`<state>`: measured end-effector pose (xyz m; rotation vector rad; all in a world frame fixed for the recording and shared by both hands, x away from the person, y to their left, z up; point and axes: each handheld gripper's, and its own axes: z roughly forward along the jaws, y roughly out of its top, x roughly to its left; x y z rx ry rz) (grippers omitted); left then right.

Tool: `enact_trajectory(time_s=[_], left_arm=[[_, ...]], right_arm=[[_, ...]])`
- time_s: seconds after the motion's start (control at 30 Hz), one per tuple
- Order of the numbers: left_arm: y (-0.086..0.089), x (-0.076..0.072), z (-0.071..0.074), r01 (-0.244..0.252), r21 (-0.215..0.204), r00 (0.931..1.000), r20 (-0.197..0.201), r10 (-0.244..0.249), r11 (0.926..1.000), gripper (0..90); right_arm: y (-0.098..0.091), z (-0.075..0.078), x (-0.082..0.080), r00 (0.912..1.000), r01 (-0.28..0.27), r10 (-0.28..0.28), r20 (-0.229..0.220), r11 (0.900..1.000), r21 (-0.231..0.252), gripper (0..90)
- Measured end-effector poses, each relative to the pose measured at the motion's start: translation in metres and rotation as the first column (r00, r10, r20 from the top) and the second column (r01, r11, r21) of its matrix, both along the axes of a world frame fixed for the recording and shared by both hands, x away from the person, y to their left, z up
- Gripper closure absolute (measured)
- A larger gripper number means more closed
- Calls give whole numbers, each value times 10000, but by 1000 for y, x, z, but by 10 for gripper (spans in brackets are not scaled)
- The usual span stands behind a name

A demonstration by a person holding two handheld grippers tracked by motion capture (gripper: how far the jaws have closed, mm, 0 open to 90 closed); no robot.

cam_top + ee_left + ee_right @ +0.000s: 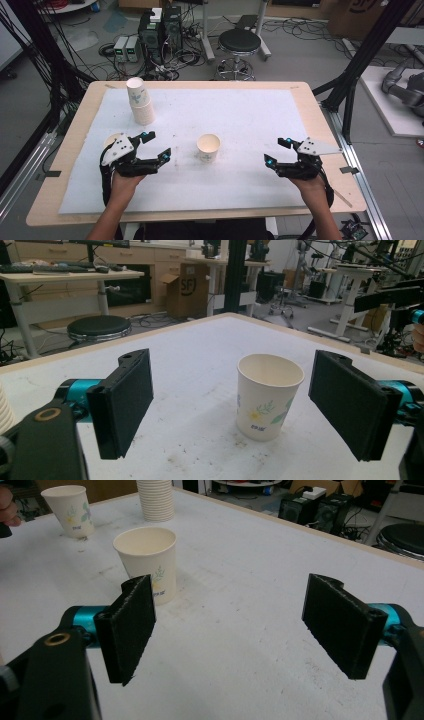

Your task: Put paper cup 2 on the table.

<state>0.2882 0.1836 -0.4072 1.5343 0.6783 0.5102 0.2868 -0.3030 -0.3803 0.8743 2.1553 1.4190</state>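
A single paper cup [208, 147] with a flower print stands upright in the middle of the white mat. My left gripper [156, 146] is open just to its left, jaws pointing toward it and not touching. In the left gripper view the cup [269, 397] stands a little beyond the wide-apart jaws of that gripper [232, 406]. My right gripper [277, 151] is open farther to the right, with nothing in it. In the right gripper view, that gripper [235, 630] is open over bare mat, with the cup [147, 562] beyond its left jaw.
A stack of cups [140, 102] stands at the mat's back left. Another single cup [112, 140] is partly hidden behind my left gripper, and shows as the far cup [69, 510] in the right gripper view. A stool [239, 42] and computer boxes [160, 30] stand past the table.
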Motion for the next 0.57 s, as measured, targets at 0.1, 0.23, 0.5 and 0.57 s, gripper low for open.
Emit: enact_trajectory(time_s=[0.1,0.23,0.5,0.57], left_arm=[[0,0,0,-11,15,10000,-3,11,10000,180],[-1,0,0,10,66,10000,-30,-9,10000,180],[-1,1,0,31,37,10000,-20,-31,10000,181],[-2,1,0,32,52,10000,-22,-31,10000,181]], right_arm=[[1,1,-1,10000,-13,13,40,10000,-19,219],[1,1,-1,9999,-18,19,103,10000,-57,219],[1,0,-1,10000,1,0,20,10000,-50,219],[0,-1,0,10000,-26,26,71,10000,-54,219]])
